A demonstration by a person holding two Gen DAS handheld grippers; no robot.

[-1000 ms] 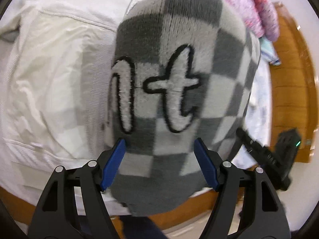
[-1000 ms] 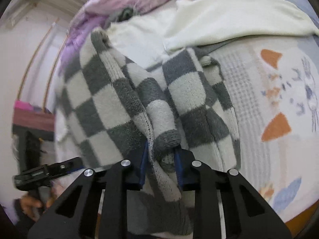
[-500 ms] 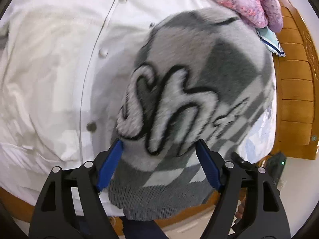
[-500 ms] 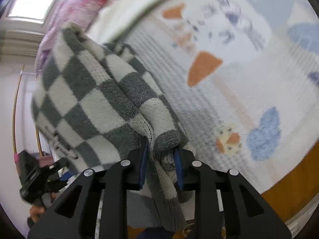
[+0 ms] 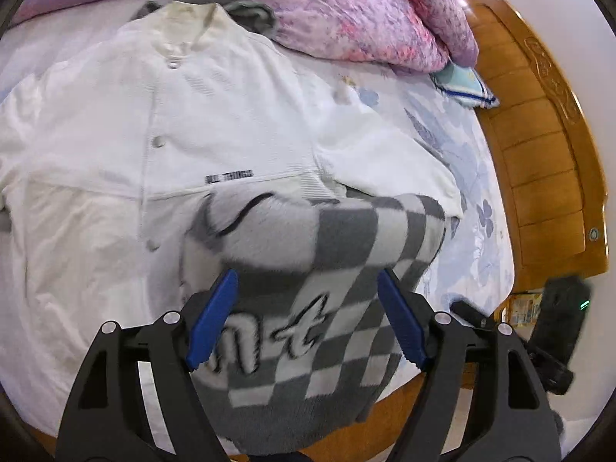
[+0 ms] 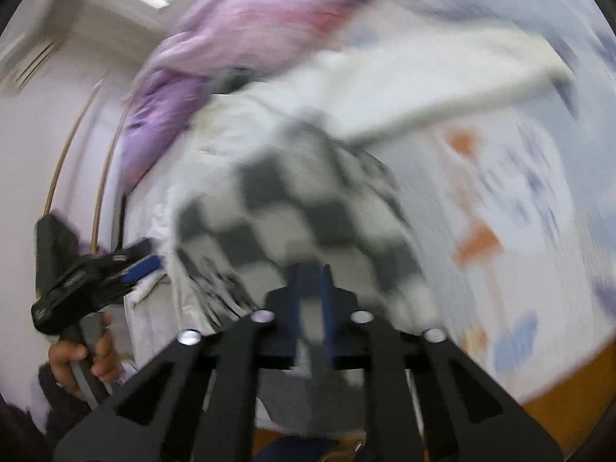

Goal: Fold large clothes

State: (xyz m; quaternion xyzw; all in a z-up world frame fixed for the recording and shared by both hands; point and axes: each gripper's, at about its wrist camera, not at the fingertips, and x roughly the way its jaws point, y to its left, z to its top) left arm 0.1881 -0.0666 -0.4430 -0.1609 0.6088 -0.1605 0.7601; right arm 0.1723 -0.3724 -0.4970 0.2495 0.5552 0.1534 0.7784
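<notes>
- So, folding stage on the checked sweater (image 5: 327,300). It sits bunched at the near edge of the bed (image 5: 462,177), lying on the lower part of a white jacket (image 5: 192,134), with its bottom hem drooping past the bed's wooden edge.
- Left gripper (image 5: 306,274): jaws wide, sweater showing between them. They don't look to be pressing on it.
- Right gripper (image 6: 311,269): jaws have just been closing and sit almost together. That view is a smear, so I can't tell if any knit is pinched.
- How I'd do this bit: pinch one layer at a corner with each gripper, lift clear of the jacket so it doesn't drag along, then lay the sweater flat before folding.
- Looks-wise it's a thick fuzzy knit with grey and pale squares, big white script outlined in black, and a ribbed hem. My guess is it'll be floppy, bulky and prone to slumping.
</notes>
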